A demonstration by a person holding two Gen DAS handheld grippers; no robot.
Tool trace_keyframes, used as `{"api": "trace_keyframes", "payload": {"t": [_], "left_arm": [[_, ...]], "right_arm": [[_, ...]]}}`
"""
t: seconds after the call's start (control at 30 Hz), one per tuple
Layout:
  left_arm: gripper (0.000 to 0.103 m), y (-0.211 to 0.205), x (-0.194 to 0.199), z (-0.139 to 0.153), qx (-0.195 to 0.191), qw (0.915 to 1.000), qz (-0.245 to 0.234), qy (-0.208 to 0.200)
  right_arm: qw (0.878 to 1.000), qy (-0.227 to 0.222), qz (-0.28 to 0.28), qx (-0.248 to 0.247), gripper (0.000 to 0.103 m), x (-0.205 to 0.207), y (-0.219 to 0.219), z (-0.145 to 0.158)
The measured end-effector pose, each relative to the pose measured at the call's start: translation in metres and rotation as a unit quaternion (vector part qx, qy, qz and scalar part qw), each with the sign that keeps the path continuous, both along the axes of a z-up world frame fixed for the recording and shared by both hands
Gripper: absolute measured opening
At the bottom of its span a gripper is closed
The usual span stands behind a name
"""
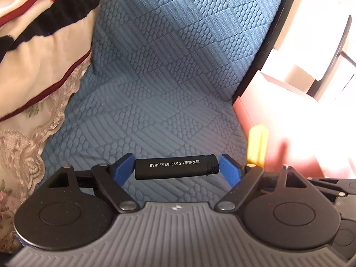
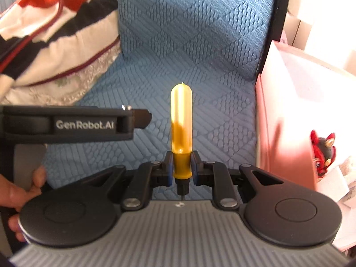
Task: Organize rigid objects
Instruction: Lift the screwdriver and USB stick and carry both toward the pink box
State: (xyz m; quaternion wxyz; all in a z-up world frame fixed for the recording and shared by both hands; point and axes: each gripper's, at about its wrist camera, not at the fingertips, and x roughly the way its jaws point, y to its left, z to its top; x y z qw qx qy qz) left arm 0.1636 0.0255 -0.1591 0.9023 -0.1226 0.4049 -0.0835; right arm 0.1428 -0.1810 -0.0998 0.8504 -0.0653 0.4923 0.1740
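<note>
The left hand-held gripper (image 1: 176,169) grasps a black lighter (image 1: 175,166) crosswise between its blue pads, above the blue quilted seat cushion (image 1: 166,66). The right hand-held gripper (image 2: 182,169) is clenched on a yellow lighter (image 2: 181,122), which stands upright. A pink box (image 2: 284,115) lies right of the cushion; a striped pillow (image 2: 55,33) lies left.

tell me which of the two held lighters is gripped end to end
The black lighter in the left gripper, lying crosswise with a pad at each end. The yellow lighter points straight out of the right gripper.
</note>
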Motion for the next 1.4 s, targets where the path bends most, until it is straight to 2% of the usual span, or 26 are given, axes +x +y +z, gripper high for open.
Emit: {"api": "trace_keyframes", "payload": {"t": [0.3,0.77,1.2,1.4], "left_arm": [[0.086,-0.018,-0.002,0.028,0.011,0.9987,-0.035,-0.036],[0.086,-0.023,0.001,0.068,0.012,0.9972,-0.037,-0.064],[0.086,-0.055,0.007,0.115,-0.013,0.9917,-0.058,-0.114],[0.086,-0.076,0.014,0.139,-0.022,0.9885,-0.066,-0.134]], "right_arm": [[0.999,-0.044,-0.001,0.018,0.02,-0.002,-0.012,0.037],[0.996,-0.088,-0.01,0.034,0.02,0.002,-0.032,0.083],[0.986,-0.155,-0.039,0.038,0.02,0.018,-0.081,0.151],[0.98,-0.183,-0.071,0.015,0.02,0.026,-0.122,0.176]]}}
